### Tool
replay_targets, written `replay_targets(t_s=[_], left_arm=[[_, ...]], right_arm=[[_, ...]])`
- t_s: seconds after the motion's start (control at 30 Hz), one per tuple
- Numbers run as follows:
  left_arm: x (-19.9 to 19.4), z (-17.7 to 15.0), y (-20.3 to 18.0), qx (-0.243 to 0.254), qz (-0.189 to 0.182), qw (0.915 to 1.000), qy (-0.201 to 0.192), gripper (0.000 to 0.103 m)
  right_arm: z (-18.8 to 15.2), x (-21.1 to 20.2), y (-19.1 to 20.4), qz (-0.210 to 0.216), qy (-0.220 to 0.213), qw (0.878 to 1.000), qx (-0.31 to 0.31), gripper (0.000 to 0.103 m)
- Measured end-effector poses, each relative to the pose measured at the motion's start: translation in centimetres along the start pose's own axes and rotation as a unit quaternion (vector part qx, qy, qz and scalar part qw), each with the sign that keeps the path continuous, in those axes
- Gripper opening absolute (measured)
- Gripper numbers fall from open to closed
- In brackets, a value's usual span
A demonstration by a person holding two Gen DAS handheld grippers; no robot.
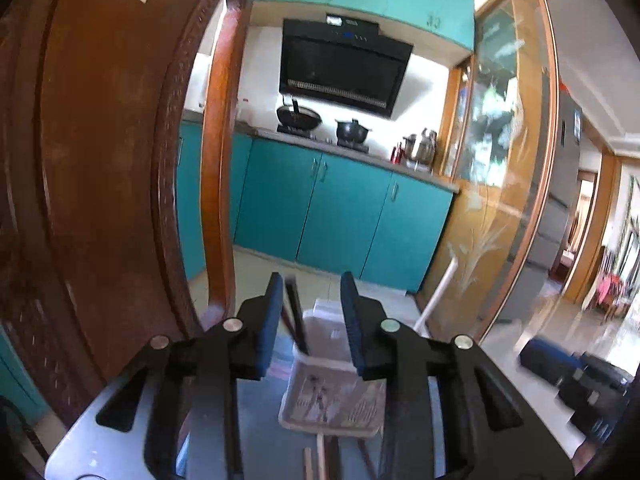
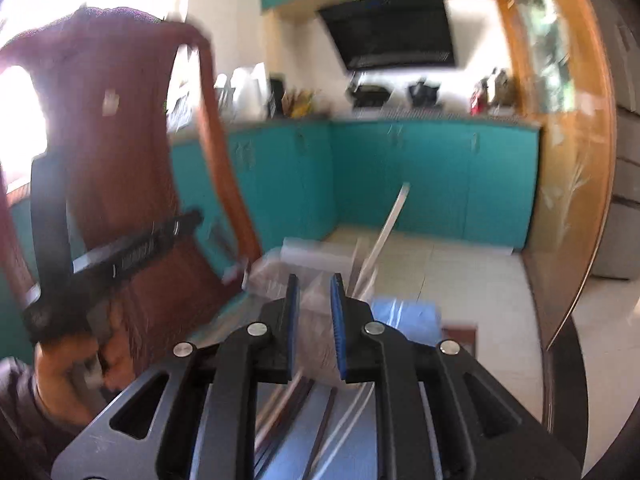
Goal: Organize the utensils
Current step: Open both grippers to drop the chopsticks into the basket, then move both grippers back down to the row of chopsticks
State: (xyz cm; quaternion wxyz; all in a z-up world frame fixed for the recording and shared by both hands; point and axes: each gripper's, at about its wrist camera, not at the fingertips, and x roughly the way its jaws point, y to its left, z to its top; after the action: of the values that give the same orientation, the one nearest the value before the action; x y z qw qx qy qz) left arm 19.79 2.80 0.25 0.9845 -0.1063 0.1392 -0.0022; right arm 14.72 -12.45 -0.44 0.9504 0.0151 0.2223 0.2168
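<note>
The left claw (image 1: 308, 320) stands with its 2 blue pads apart and nothing pressed between them. Ahead of it on the table (image 1: 100, 428) sits a white slotted utensil tray (image 1: 332, 404), with dark chopsticks (image 1: 296, 320) leaning up out of its far end. More sticks (image 1: 320, 460) lie loose on the table just in front of the tray.

The right claw (image 2: 314, 312) has its pads slightly apart too, empty, and points over a scatter of dark and pale chopsticks (image 2: 288, 404) lying across the table beneath it. A white-handled utensil (image 2: 390, 224) leans up beyond. This view is blurred, so exact positions are hard to read.

Risks, as I judge them:

1. The right claw's gap looks narrow for straddling flat-lying sticks. Coming down like this, it may press on them and scatter or roll them.
2. The sticks overlap, so closing on 1 may drag up a neighbour that drops on the way.
3. The tray looks light. A nudge from the left claw could slide it or tip the leaning chopsticks out.
4. The wooden chair (image 1: 100, 160) stands close on the left and could catch that claw.
</note>
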Motion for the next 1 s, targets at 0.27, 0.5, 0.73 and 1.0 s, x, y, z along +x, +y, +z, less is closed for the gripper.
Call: replay_targets(t_s=[0.27,0.5,0.73,1.0], left_arm=[[0.9,-5.1,1.4,0.026,0.020,0.9937,0.107,0.035],[0.7,-6.1,1.5,0.049,0.028,0.9911,0.121,0.047],[0.8,-6.9,2.0,0.058,0.030,0.9881,0.139,0.048],[1.2,-8.1,2.0,0.067,0.033,0.9844,0.159,0.050]], right_arm=[[-8.7,9.7,-0.4,-0.050,0.256,0.965,0.030,0.016],[-11.0,12.6,-0.2,-0.058,0.296,0.952,0.046,0.030],[-12.0,13.0,0.5,-0.067,0.300,0.951,0.041,0.019],[-12.6,11.1,-0.8,-0.064,0.315,0.939,0.125,0.006]])
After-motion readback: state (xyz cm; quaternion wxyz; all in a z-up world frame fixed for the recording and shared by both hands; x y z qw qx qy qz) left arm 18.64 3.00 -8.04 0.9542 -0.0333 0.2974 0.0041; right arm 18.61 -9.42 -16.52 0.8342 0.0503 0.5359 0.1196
